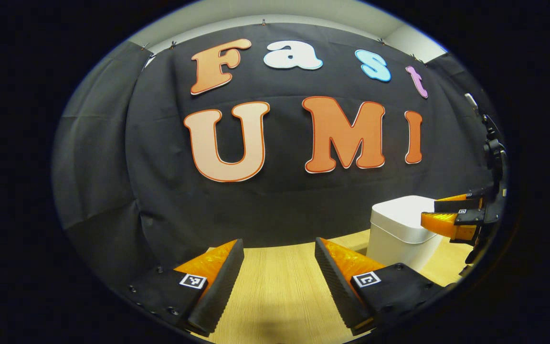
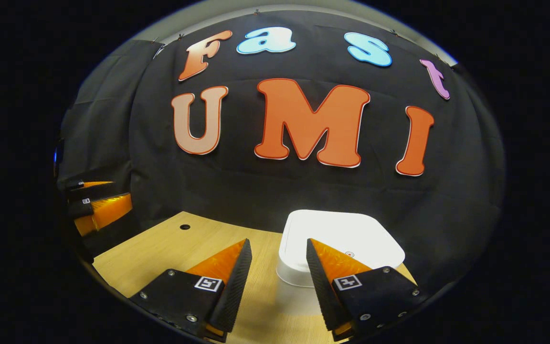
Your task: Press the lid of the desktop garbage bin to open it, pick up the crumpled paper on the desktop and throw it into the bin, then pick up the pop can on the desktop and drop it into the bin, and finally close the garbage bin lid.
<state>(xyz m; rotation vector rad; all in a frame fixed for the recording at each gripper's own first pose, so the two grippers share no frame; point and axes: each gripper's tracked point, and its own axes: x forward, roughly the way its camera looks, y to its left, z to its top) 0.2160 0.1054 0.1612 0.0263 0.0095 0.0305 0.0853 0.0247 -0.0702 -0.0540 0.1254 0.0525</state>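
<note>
White bin (image 2: 342, 239) with lid closed on the wooden counter (image 2: 160, 248), just ahead of the right tongs (image 2: 277, 253), spread apart and empty, left tongs (image 1: 280, 253) likewise spread, empty, bin off to their right

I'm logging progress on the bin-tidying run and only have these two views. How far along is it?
Nothing looks done yet: the bin sits on the wooden desktop with its lid flat and shut. In hand: the right gripper hangs open just above and in front of the lid, apparently lining up for the press; the left gripper is open and holds nothing. Left: pressing the lid, both throws and the closing.
</note>
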